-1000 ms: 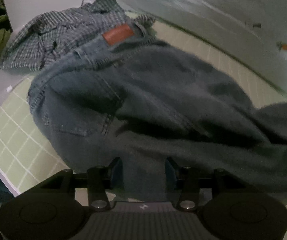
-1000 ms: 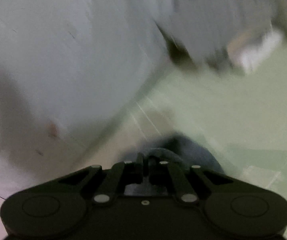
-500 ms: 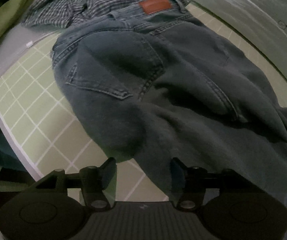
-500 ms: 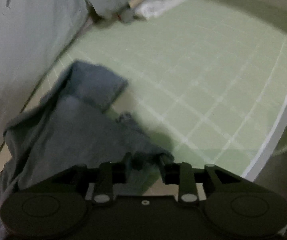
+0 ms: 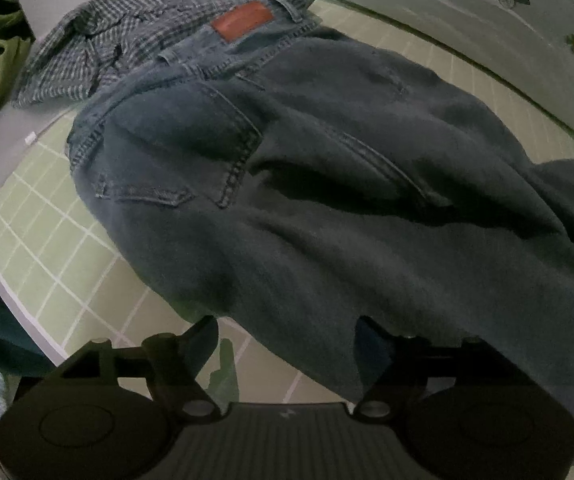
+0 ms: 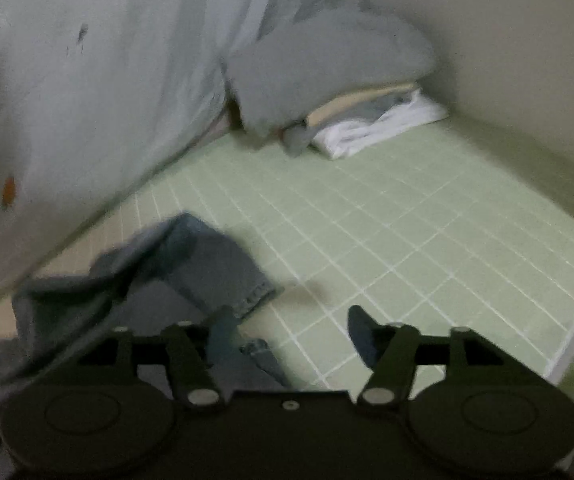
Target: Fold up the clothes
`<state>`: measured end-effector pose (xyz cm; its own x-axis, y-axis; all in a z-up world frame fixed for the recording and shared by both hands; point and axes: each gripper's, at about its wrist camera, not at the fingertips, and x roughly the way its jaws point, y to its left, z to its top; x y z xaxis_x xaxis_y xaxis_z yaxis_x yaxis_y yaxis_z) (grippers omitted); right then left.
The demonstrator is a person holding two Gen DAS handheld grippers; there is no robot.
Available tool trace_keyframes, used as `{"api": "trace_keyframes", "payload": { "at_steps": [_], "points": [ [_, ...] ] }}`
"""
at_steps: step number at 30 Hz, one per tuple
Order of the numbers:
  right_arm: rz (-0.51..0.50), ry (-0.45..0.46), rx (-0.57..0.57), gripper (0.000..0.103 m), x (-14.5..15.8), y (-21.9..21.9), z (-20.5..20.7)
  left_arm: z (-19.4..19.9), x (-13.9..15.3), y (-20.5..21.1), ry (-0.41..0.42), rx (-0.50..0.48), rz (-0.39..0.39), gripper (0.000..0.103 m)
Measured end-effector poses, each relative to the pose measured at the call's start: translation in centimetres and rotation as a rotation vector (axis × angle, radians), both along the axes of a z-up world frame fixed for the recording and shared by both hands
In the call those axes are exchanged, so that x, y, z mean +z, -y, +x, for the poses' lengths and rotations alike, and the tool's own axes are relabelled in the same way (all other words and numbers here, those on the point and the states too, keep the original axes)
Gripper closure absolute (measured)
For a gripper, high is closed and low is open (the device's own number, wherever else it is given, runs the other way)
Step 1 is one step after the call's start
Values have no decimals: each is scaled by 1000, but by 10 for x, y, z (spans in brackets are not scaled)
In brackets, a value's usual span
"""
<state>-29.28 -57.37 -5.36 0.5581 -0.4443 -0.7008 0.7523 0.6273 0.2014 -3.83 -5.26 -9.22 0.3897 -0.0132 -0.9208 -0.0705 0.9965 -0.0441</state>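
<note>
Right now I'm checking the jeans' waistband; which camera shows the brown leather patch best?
The left wrist view: the leather patch sits sharp on the jeans waistband. The right wrist view shows only blurred leg ends, no patch.

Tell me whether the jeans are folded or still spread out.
Mostly spread: the jeans lie back-side up across the green grid mat, seat and pockets flat. One leg end is doubled over; no neat fold.

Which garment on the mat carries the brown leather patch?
The blue jeans, patch on the waistband; the checked shirt behind has none.
</note>
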Motion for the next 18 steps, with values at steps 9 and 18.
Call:
{"api": "trace_keyframes", "payload": {
  "at_steps": [9, 18],
  "points": [
    [36, -141, 220, 55, -59, 17, 43, -1, 0, 24, 1, -47, 8, 26],
    [48, -114, 364, 79, -63, 4, 49, -10, -5, 42, -22, -86, 36, 26]
  ]
}}
